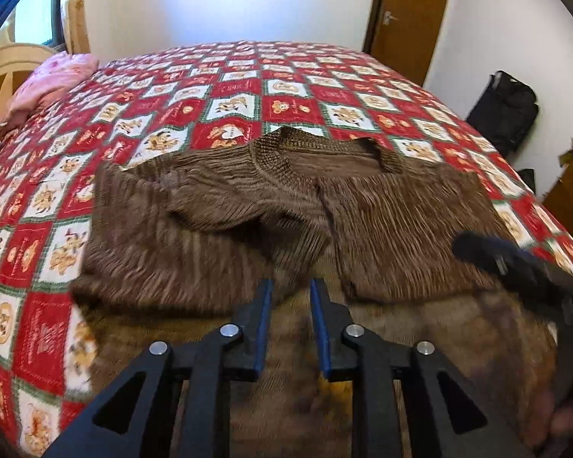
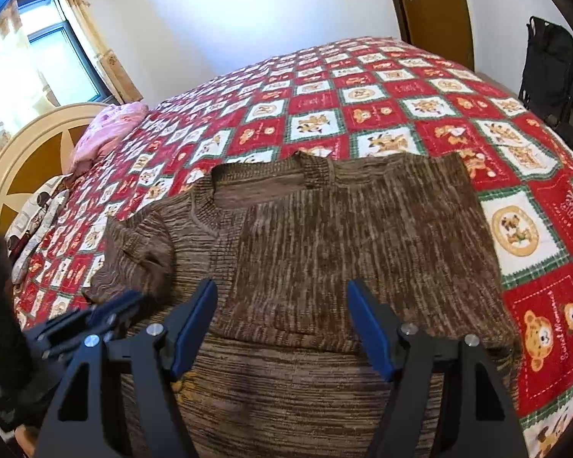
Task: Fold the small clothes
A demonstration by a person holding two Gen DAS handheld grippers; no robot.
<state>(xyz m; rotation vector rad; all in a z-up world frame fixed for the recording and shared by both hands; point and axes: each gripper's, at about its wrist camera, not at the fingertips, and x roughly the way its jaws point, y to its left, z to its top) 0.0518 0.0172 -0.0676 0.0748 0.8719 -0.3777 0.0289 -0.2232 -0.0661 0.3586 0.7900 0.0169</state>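
A brown knitted sweater [image 1: 248, 210] lies on the bed with both sides folded in over its middle; it also shows in the right wrist view [image 2: 343, 236]. My left gripper [image 1: 291, 286] hovers over the sweater's lower middle, its blue-padded jaws a narrow gap apart with nothing between them. My right gripper [image 2: 280, 286] is wide open and empty above the sweater's lower part. The right gripper also shows at the right edge of the left wrist view [image 1: 515, 263]. The left gripper shows at the lower left of the right wrist view [image 2: 107, 313].
The bed carries a red and white teddy-bear quilt [image 1: 229, 87]. A pink pillow [image 1: 53, 80] and a wooden headboard [image 2: 30, 141] are at the left. A brown door [image 1: 408, 15] and a black bag [image 1: 504, 110] stand beyond the bed.
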